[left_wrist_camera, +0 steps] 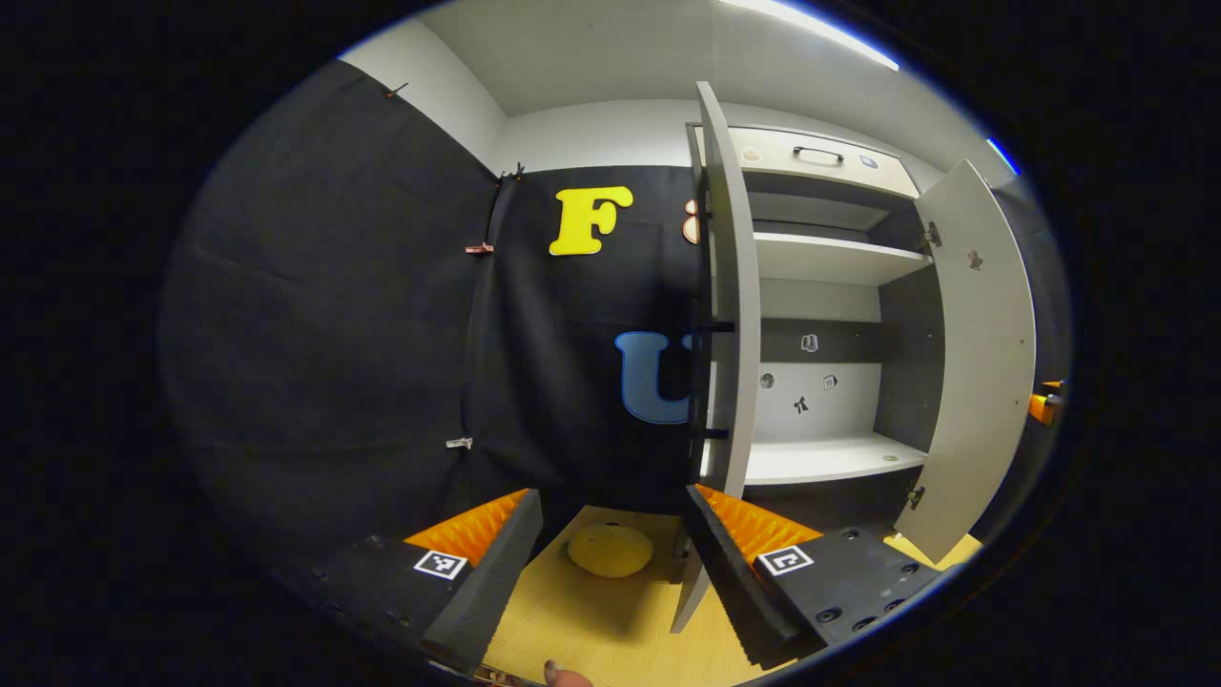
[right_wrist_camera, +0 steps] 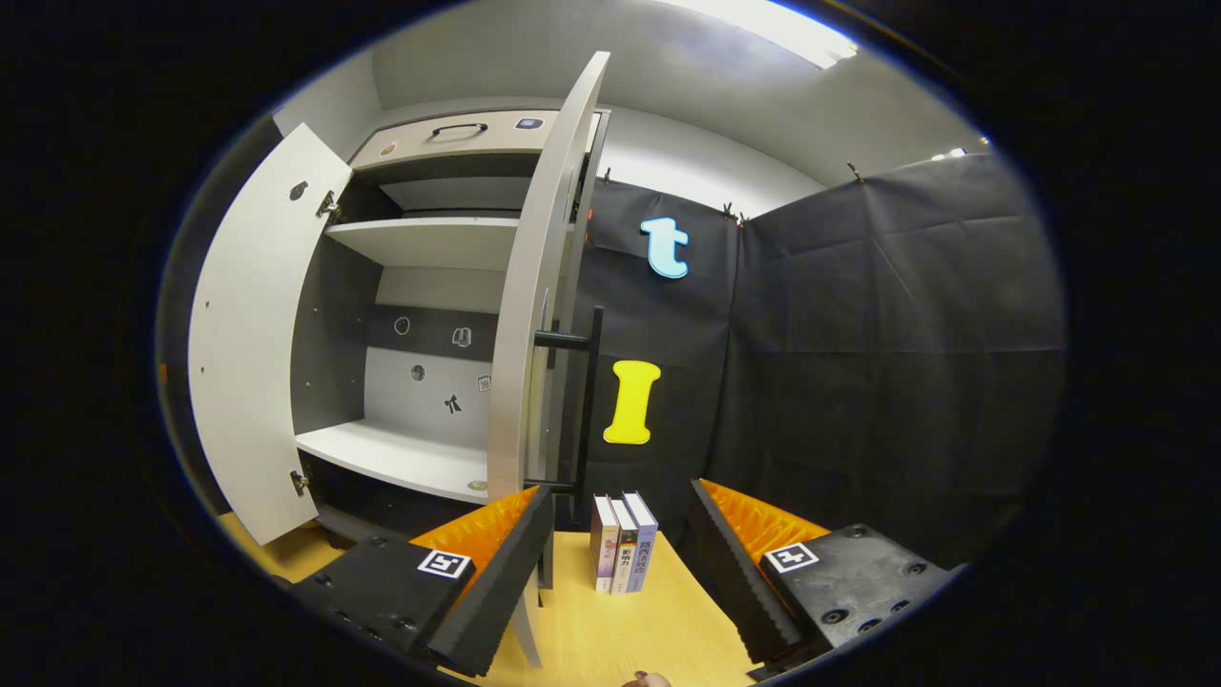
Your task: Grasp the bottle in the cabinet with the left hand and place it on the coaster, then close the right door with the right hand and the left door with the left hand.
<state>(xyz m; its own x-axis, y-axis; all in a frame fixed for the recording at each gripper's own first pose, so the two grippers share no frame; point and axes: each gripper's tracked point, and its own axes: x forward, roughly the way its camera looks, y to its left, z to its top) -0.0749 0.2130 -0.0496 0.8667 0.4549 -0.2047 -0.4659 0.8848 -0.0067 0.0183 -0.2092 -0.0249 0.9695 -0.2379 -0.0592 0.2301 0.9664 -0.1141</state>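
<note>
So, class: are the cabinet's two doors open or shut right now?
Open, both. The right door and left door swing outward, exposing the shelves inside the cabinet.

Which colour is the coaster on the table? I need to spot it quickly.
Yellow; the round coaster shows best in the left gripper view, on the wooden table.

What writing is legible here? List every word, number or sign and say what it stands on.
No text can be quoted with confidence.
Books: spine print, too small to read.
Stickers on the cabinet back panel: small pictures, too blurred to read.
Square markers on the left tongs and right tongs: coded patterns, no words.
</note>
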